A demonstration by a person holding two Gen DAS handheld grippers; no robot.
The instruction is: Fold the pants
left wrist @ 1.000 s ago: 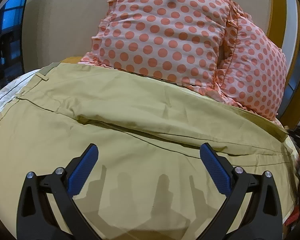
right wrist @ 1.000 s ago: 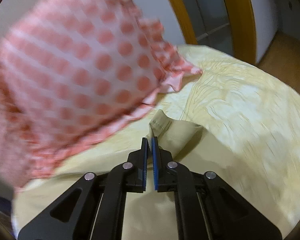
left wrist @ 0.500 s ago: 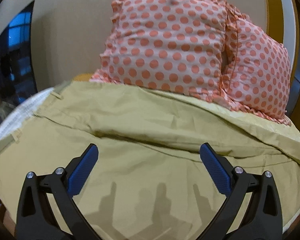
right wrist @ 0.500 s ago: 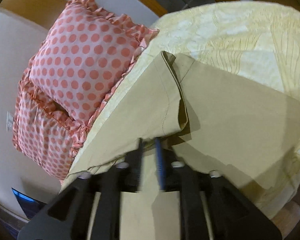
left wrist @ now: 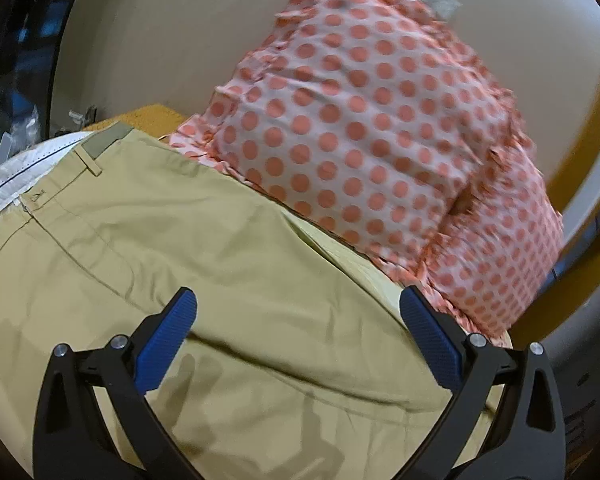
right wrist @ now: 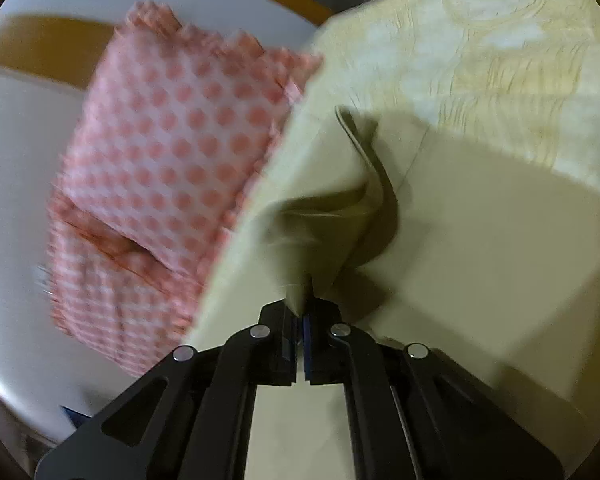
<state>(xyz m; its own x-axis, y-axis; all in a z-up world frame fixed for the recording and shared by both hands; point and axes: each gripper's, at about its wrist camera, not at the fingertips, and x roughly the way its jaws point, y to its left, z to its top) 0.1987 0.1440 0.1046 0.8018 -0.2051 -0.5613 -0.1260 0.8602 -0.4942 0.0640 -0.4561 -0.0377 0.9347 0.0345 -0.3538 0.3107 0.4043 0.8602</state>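
Khaki pants point(left wrist: 228, 264) lie spread on the bed, the waistband with belt loops point(left wrist: 96, 148) at the upper left. My left gripper point(left wrist: 300, 332) is open and empty, hovering just above the upper part of the pants. In the right wrist view my right gripper point(right wrist: 299, 316) is shut on a bunched fold of the pants point(right wrist: 324, 216) and holds it lifted above the rest of the fabric point(right wrist: 480, 248).
Two pink pillows with orange dots point(left wrist: 380, 152) lean against the wall at the head of the bed, also in the right wrist view point(right wrist: 172, 160). A pale yellow bedspread point(right wrist: 500, 60) lies under the pants. White fabric point(left wrist: 16, 176) lies at the left.
My right gripper has lifted the pinched pant fabric and swung with it; the view is blurred. My left gripper has shifted left toward the waistband and stays open.
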